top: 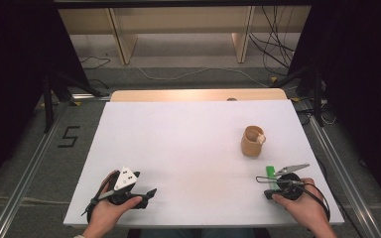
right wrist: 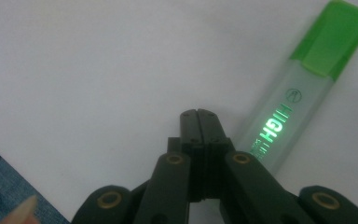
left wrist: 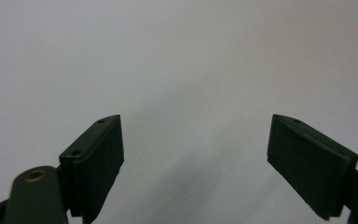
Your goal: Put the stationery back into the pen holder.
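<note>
One highlighter [right wrist: 303, 88] lies by the clenched right hand-held gripper [right wrist: 198, 114] near the surface's [top: 188, 148] front-right corner, one cup [top: 252, 141] beyond; left hand-held gripper [left wrist: 196, 154] released.

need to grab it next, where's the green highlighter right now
The green highlighter lies on the white table at the near right in the high view, beside the shut right gripper, with the tan cup beyond it.

one green highlighter [right wrist: 303, 88], one tan cup [top: 252, 141], two hand-held grippers
</note>
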Action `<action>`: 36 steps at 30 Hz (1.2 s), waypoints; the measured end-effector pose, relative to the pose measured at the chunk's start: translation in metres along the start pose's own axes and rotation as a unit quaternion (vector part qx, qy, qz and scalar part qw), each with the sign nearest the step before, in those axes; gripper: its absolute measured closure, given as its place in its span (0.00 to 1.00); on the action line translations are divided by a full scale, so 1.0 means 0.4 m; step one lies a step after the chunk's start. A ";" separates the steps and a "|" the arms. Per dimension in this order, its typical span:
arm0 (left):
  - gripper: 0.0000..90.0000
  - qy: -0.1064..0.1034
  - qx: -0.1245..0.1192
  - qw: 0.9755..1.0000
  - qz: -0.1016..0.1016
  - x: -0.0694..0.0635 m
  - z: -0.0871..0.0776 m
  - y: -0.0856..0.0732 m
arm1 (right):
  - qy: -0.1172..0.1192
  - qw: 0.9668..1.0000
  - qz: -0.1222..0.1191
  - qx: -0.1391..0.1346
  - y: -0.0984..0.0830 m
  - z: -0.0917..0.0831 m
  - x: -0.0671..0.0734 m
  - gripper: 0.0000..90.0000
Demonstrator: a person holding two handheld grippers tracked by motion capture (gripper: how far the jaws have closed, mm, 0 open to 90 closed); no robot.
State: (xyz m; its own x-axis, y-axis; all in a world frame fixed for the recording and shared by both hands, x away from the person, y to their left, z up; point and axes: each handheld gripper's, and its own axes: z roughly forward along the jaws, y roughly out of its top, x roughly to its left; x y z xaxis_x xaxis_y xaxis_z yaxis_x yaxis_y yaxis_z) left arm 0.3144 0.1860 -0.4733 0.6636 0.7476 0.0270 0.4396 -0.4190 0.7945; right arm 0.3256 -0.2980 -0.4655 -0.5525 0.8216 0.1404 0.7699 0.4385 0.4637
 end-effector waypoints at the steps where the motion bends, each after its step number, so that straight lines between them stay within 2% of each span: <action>1: 0.20 0.000 0.001 1.000 0.000 0.000 0.000 0.000 | 0.000 1.000 0.001 0.002 -0.002 -0.002 -0.003 1.00; 8: 0.20 0.000 0.000 1.000 0.001 0.001 -0.001 0.000 | -0.003 1.000 0.004 0.013 -0.009 -0.013 -0.018 1.00; 27: 0.21 -0.001 0.000 1.000 0.000 0.000 0.000 0.000 | -0.006 1.000 0.011 0.019 -0.008 -0.015 -0.020 1.00; 33: 0.20 0.001 -0.002 1.000 -0.003 0.000 0.001 0.000 | -0.002 1.000 0.014 0.007 0.001 -0.020 -0.013 0.95; 36: 0.20 0.000 -0.002 1.000 -0.002 -0.001 0.002 0.001 | -0.007 1.000 0.013 -0.001 0.011 -0.028 -0.013 0.92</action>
State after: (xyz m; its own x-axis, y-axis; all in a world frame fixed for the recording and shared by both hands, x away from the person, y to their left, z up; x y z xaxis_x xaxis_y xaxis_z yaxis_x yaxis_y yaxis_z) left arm 0.3146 0.1853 -0.4735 0.6612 0.7499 0.0234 0.4404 -0.4132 0.7971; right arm 0.3283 -0.3043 -0.4543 -0.5280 0.8375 0.1404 0.7831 0.4162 0.4621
